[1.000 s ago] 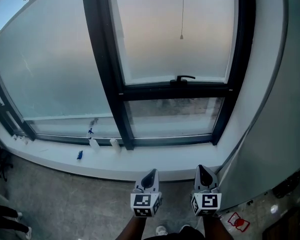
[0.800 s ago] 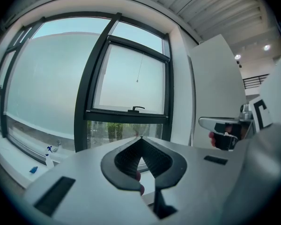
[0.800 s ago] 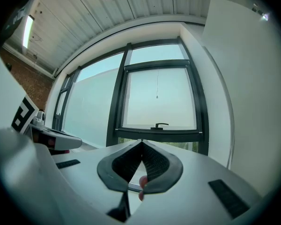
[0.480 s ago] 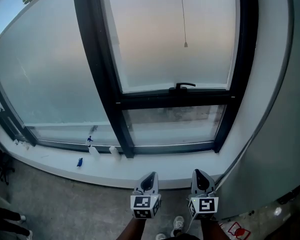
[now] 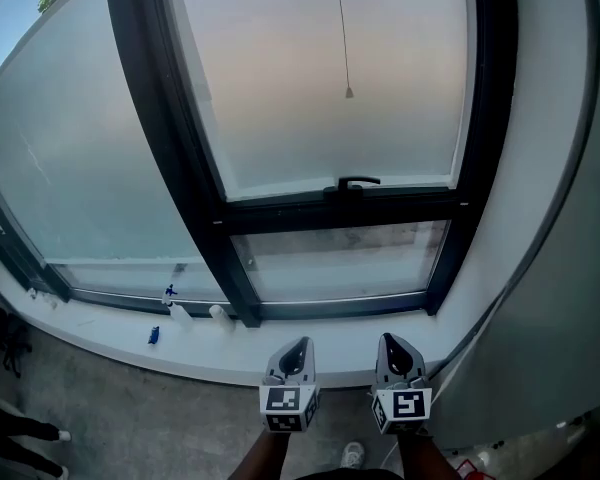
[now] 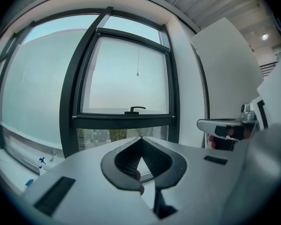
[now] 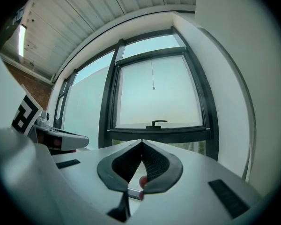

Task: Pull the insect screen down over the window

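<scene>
A black-framed window (image 5: 215,223) fills the wall ahead. A thin pull cord with a small weight at its end (image 5: 348,93) hangs in front of the upper pane; it also shows as the cord end (image 6: 137,74) and the cord end (image 7: 153,87). A black handle (image 5: 352,182) sits on the sash's lower bar. The screen itself is out of view above. My left gripper (image 5: 299,349) and right gripper (image 5: 389,344) are side by side low down, well below and short of the cord. Both are shut and hold nothing, as seen at the left gripper (image 6: 141,138) and right gripper (image 7: 141,142).
A white sill (image 5: 310,340) runs under the window, with a small blue item (image 5: 155,335) and two small white bottles (image 5: 180,313) on its left part. A white wall (image 5: 570,218) stands close on the right. A shoe (image 5: 350,455) shows on the grey floor.
The head view has tilted and drawn nearer, so the window looks larger and the cord end sits further left. Both grippers stay shut, side by side, and sit slightly lower in the view.
</scene>
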The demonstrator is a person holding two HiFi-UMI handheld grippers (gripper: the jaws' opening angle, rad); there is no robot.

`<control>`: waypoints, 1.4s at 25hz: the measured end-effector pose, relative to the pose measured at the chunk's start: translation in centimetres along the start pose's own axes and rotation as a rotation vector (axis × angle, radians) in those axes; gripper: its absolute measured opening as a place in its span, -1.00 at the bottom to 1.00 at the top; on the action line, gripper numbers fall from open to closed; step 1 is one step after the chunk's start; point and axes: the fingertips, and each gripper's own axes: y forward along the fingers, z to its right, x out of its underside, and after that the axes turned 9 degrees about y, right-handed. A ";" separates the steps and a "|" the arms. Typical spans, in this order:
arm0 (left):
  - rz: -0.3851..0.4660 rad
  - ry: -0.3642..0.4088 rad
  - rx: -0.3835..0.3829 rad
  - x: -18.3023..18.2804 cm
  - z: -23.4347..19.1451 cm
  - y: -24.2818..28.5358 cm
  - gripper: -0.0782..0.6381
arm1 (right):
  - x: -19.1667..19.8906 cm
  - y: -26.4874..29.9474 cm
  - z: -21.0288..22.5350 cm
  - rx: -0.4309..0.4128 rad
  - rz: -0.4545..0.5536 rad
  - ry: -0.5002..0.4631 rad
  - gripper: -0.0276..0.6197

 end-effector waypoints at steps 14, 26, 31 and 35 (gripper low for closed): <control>-0.028 -0.069 -0.075 0.5 -2.0 3.8 -0.77 | -0.2 5.8 3.3 -0.086 -0.018 0.098 -0.91; -0.018 -0.042 -0.080 0.2 -5.7 9.6 -0.77 | 0.8 12.3 2.6 -0.107 -0.071 0.035 -0.91; -0.007 -0.015 -0.066 -1.0 -7.3 13.1 -0.77 | 0.8 16.6 2.8 -0.090 -0.078 0.041 -0.91; 0.009 0.013 -0.052 -0.9 -8.9 15.5 -0.77 | 0.4 19.5 2.5 -0.086 -0.062 0.022 -0.91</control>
